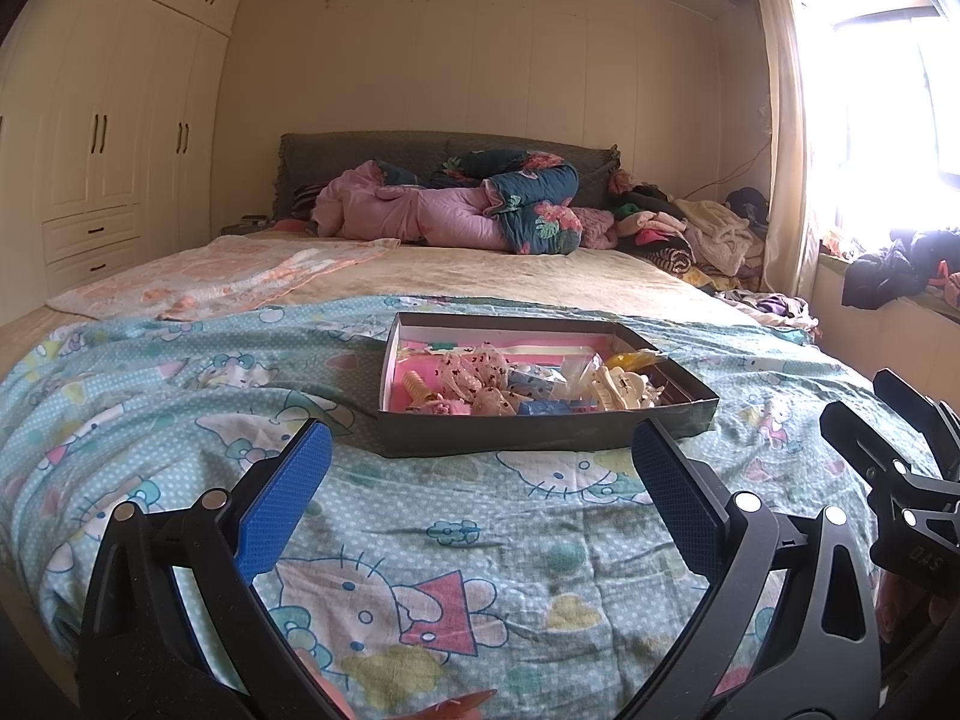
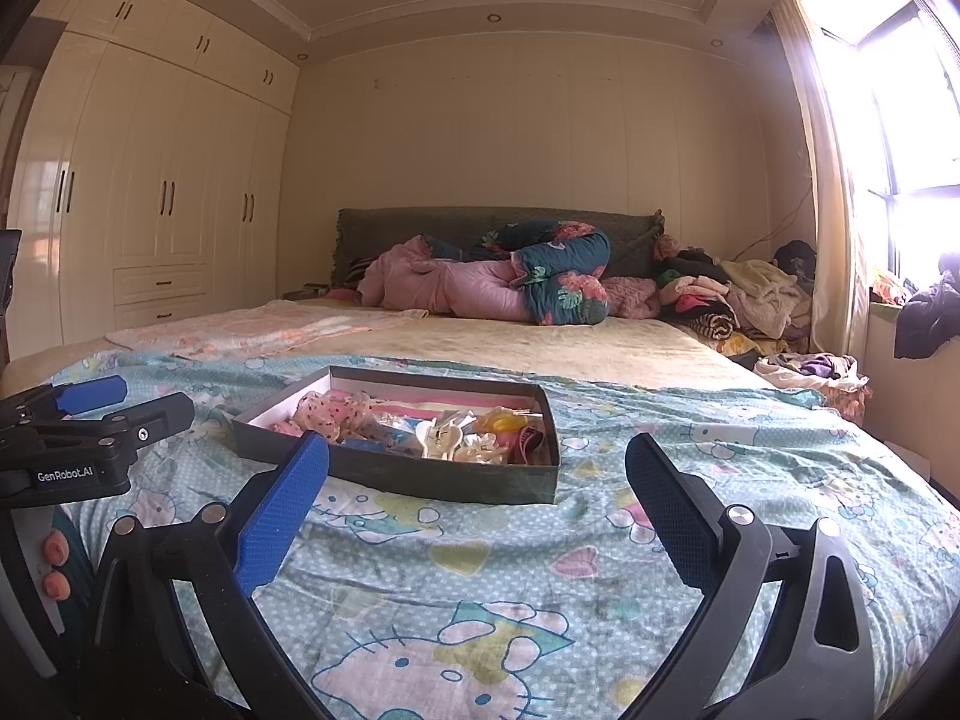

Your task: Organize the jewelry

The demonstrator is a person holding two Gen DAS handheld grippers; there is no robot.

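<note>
Two handheld grippers hang over the foot of a bed, both with jaws spread wide and nothing between their blue pads. Left gripper [image 1: 480, 498] points almost straight at a shallow dark box [image 1: 540, 429] resting on a cartoon-cat quilt [image 1: 420, 540]; right gripper [image 2: 477, 504] sits just beside it, with the box ahead and slightly to its left. Neither touches the box or the bedding.

Inside the box, on a pink lining, lies a loose heap of hair accessories and trinkets [image 1: 516, 387]: a cream claw clip [image 1: 618, 390], sheer pink dotted bows [image 1: 468, 375], an orange ridged piece [image 1: 417, 387], blue items and a clear plastic packet. Pieces overlap, and no compartments can be made out. No ornaments can be seen on the quilt around the box.

Judged from the tangle, sorting looks unfinished, though the same scene would fit a box just filled or one about to be sorted. Any pick would call for a downward reach over the near wall, a narrowed jaw, and a target on top of the pile such as the claw clip, since the gauzy bows could snag neighbours.
</note>
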